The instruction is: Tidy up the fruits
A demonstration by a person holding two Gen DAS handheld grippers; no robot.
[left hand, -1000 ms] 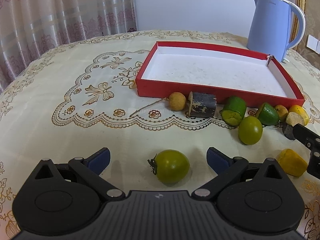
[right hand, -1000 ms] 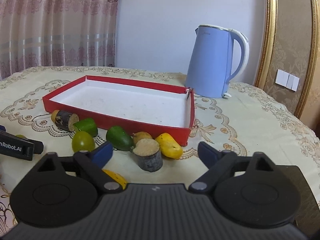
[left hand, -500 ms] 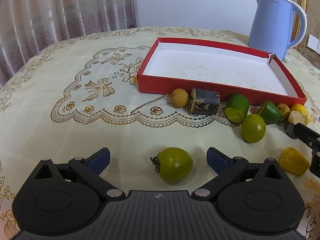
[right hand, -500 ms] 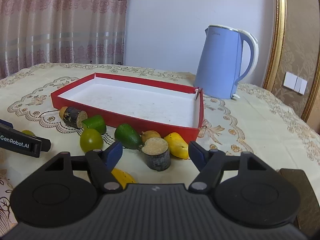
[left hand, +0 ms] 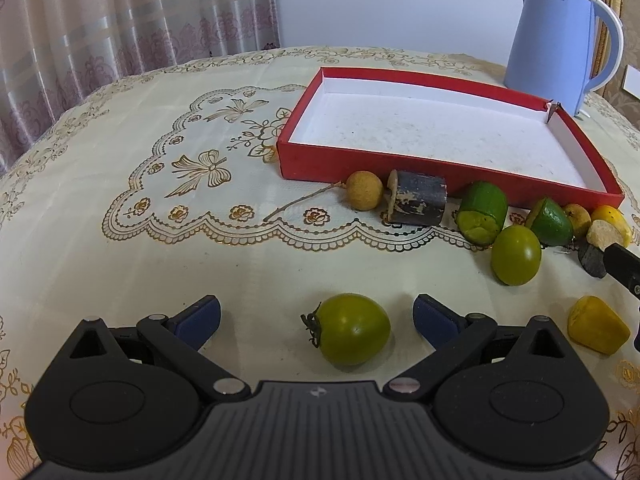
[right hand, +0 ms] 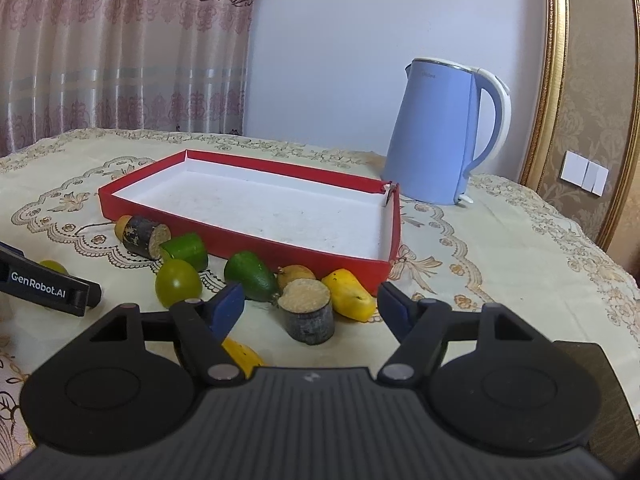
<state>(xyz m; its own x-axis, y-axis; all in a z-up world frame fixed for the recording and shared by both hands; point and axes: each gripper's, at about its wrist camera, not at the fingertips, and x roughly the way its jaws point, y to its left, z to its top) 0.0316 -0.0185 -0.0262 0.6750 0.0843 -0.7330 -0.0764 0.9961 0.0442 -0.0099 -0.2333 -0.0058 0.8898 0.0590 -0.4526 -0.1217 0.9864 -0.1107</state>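
My left gripper (left hand: 316,314) is open, with a green tomato (left hand: 352,329) on the cloth between its fingers, nearer the right one. A red tray (left hand: 332,160) with a white floor lies beyond. Along its front lie a tan longan (left hand: 363,190), a dark cane piece (left hand: 418,199), green cut fruit (left hand: 483,212), a round green fruit (left hand: 516,255) and a yellow piece (left hand: 596,330). My right gripper (right hand: 311,305) is open around a dark cane stub (right hand: 308,311), with a yellow mango (right hand: 349,294) and a green avocado (right hand: 250,275) just beyond.
A blue electric kettle (right hand: 442,136) stands behind the tray's (right hand: 280,246) right corner. The cream embroidered tablecloth (left hand: 140,200) covers the round table. Curtains hang at the left. A gold frame and wall switches (right hand: 584,172) are at the right.
Both grippers have moved a little forward and the views have tilted. The right gripper's fingers have narrowed around the cane stub. No fruit has moved.
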